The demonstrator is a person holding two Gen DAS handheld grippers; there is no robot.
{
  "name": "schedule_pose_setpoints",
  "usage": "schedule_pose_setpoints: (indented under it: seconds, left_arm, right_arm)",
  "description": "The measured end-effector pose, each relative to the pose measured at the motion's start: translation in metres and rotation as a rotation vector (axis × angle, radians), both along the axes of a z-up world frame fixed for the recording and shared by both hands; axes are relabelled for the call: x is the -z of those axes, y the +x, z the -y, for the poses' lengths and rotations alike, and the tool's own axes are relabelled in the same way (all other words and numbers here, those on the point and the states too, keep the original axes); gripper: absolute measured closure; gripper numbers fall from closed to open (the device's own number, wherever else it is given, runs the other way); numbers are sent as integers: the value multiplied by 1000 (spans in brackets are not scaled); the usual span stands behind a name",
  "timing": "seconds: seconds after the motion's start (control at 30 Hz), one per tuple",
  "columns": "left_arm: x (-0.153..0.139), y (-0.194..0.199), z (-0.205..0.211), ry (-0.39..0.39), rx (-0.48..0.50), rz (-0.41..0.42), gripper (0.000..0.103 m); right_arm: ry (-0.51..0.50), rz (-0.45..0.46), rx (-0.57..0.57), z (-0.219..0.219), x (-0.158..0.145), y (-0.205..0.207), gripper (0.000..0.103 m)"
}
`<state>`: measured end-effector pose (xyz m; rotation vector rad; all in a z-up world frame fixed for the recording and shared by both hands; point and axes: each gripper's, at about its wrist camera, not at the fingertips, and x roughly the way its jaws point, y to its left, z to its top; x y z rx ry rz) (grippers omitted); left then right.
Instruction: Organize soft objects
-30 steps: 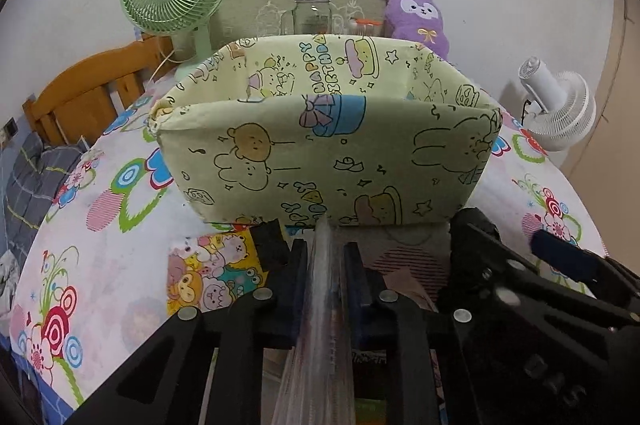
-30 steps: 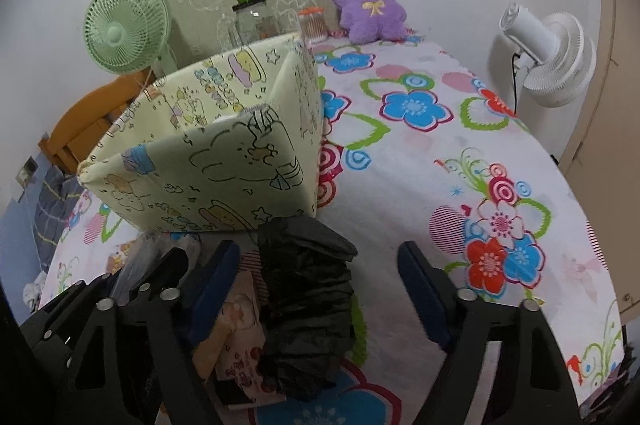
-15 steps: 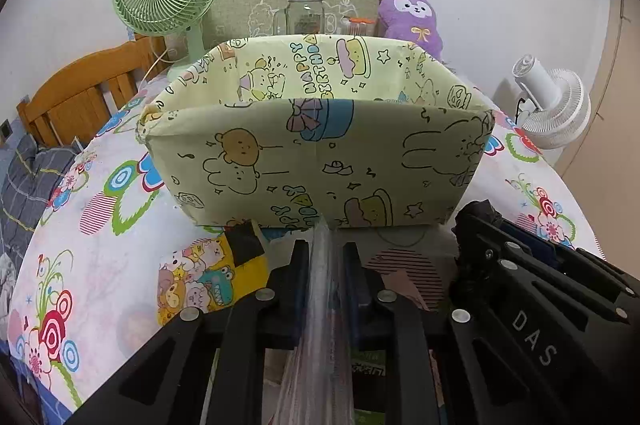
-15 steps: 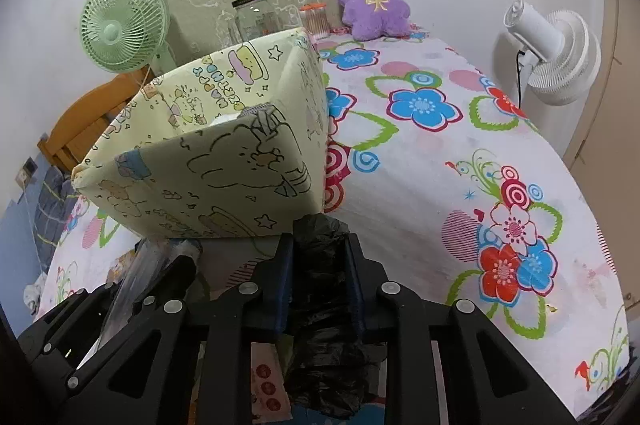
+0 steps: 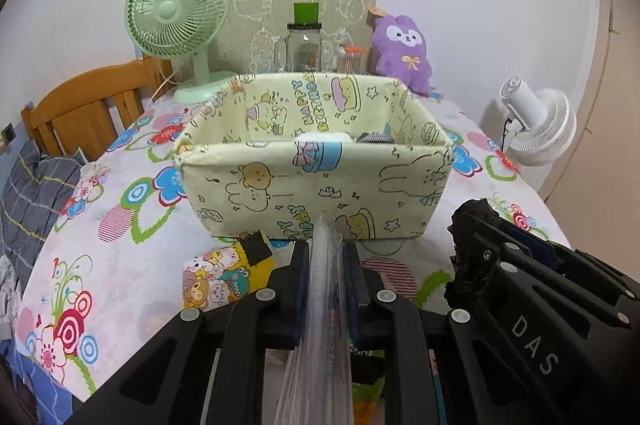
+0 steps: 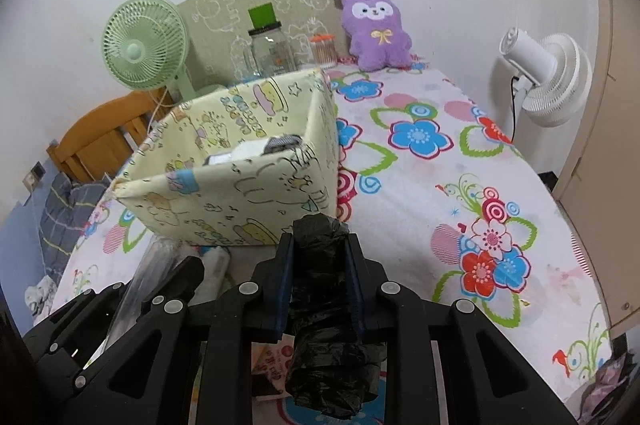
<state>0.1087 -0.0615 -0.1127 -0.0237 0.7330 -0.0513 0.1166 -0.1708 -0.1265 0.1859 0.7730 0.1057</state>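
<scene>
Now we hold a black bag roll (image 6: pixel 324 309) clamped in our right gripper (image 6: pixel 320 245), its long axis running along the fingers toward the fabric box (image 6: pixel 248 201) at centre frame. Our left gripper (image 5: pixel 325 257) pinches a clear plastic bundle (image 5: pixel 322 325), likewise pointing at the box (image 5: pixel 312 193). Beyond stand a green fan (image 5: pixel 176 13), a jar (image 5: pixel 306 45) and a purple plush (image 5: pixel 404 53).

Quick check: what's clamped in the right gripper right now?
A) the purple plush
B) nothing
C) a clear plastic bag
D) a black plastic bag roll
D: the right gripper has its pads pressed on both sides of the black bag roll; the clear bag is in the left gripper.
</scene>
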Motion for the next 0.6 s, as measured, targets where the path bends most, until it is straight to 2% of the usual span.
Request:
schedule_pose_setpoints:
  seconds: [0.6]
  left_arm:
    - [-49, -41, -8, -10, 3, 108, 89]
  right_arm:
    - [-24, 146, -26, -16, -59, -46, 76]
